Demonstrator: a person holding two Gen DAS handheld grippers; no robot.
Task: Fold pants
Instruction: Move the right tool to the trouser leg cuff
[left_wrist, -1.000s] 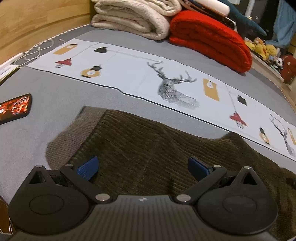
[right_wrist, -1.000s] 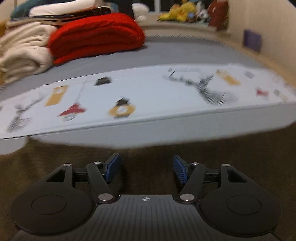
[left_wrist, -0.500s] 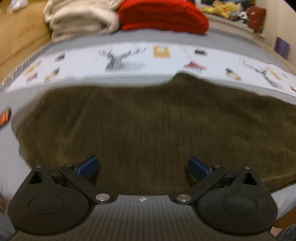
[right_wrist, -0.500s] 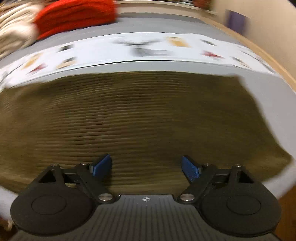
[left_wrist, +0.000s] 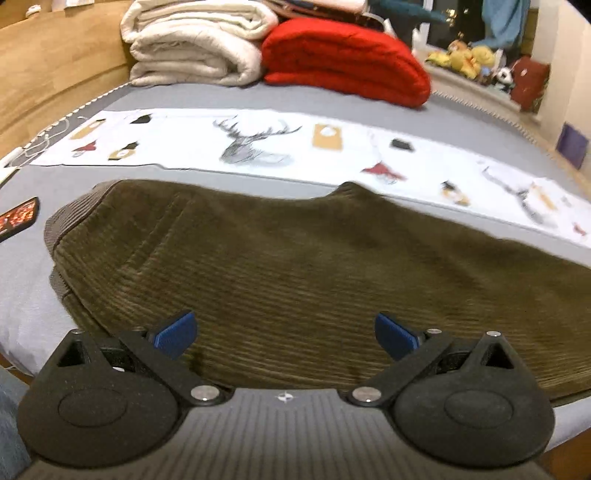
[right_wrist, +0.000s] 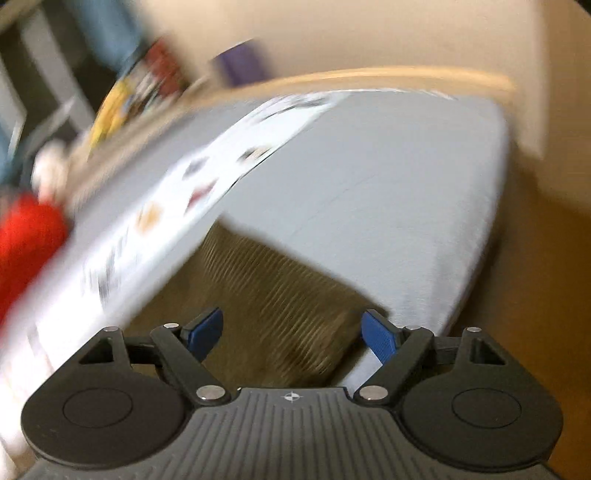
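Across the grey bed the olive corduroy pants lie flat, just in front of a white printed cloth; the left gripper hovers over their near edge with jaws spread, pinching nothing; the right gripper, its view blurred, is likewise spread wide above one end of the pants; folded cream and red blankets sit beyond.

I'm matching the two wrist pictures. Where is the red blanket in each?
Left wrist: red blanket at top centre, folded beside the cream blanket.
Right wrist: red blanket is a blurred patch at the left edge.
Shared landmark: the white printed cloth, between the blanket and the pants.
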